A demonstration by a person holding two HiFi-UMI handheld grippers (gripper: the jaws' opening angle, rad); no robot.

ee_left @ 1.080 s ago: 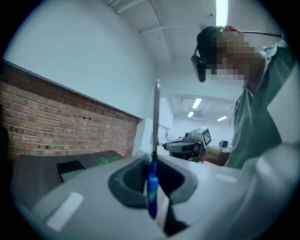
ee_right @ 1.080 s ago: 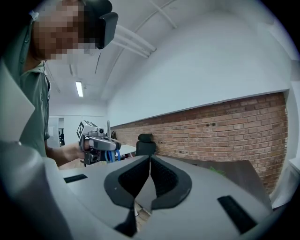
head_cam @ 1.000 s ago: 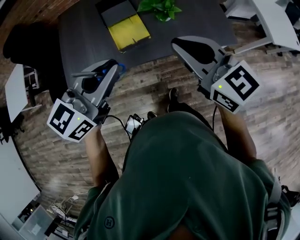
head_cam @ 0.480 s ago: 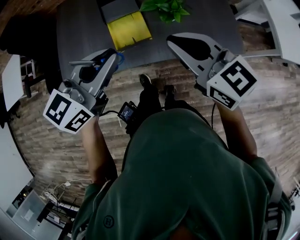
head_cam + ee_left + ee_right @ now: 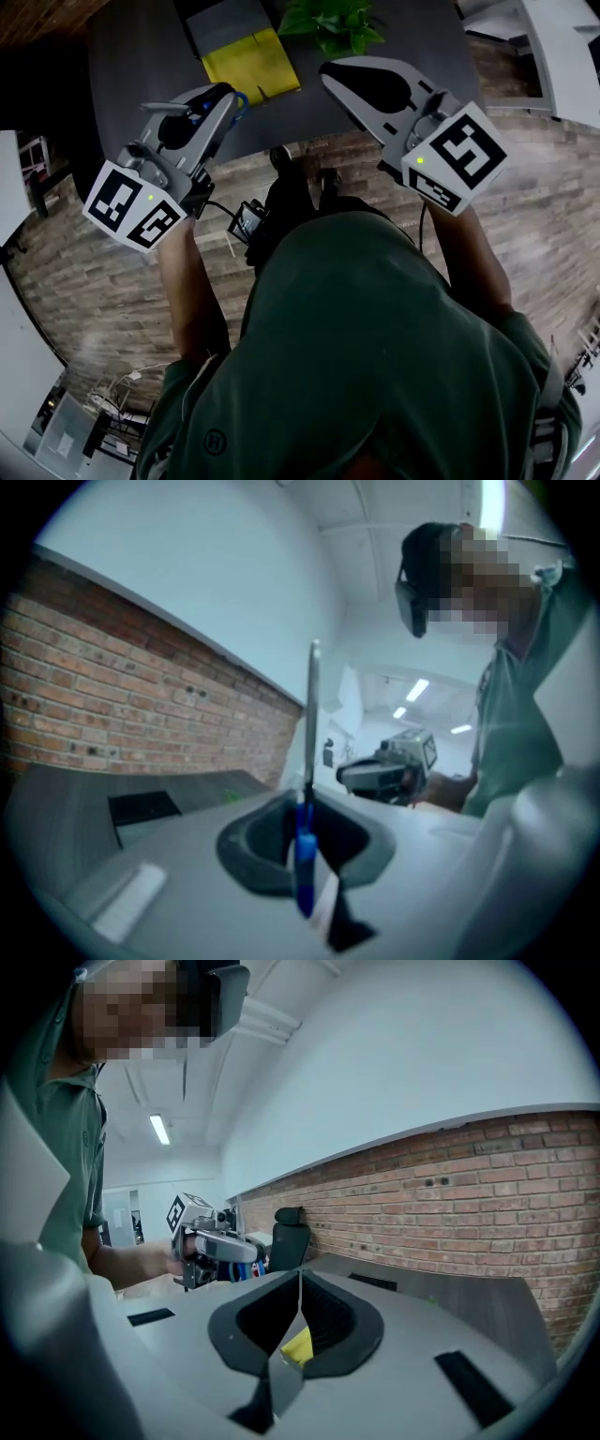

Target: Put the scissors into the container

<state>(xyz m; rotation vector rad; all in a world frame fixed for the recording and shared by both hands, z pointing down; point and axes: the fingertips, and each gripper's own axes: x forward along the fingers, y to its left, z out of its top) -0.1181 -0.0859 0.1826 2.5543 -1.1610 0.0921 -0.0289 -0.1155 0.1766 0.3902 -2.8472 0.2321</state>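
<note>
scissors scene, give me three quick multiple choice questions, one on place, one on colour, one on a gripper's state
1. Where are the scissors?
A. lying on the dark table
B. in the left gripper
C. inside the yellow container

2. What colour are the scissors' handles?
A. red
B. black
C. blue

3. How is the right gripper?
A. shut with nothing in it
B. wide open
C. shut on the plant

Answers:
1 B: the left gripper view shows its jaws clamped on the handles, with the blade sticking up.
2 C: a blue handle shows between those jaws, and in the head view too.
3 A: the right gripper view shows its jaws together with nothing held between them.
</note>
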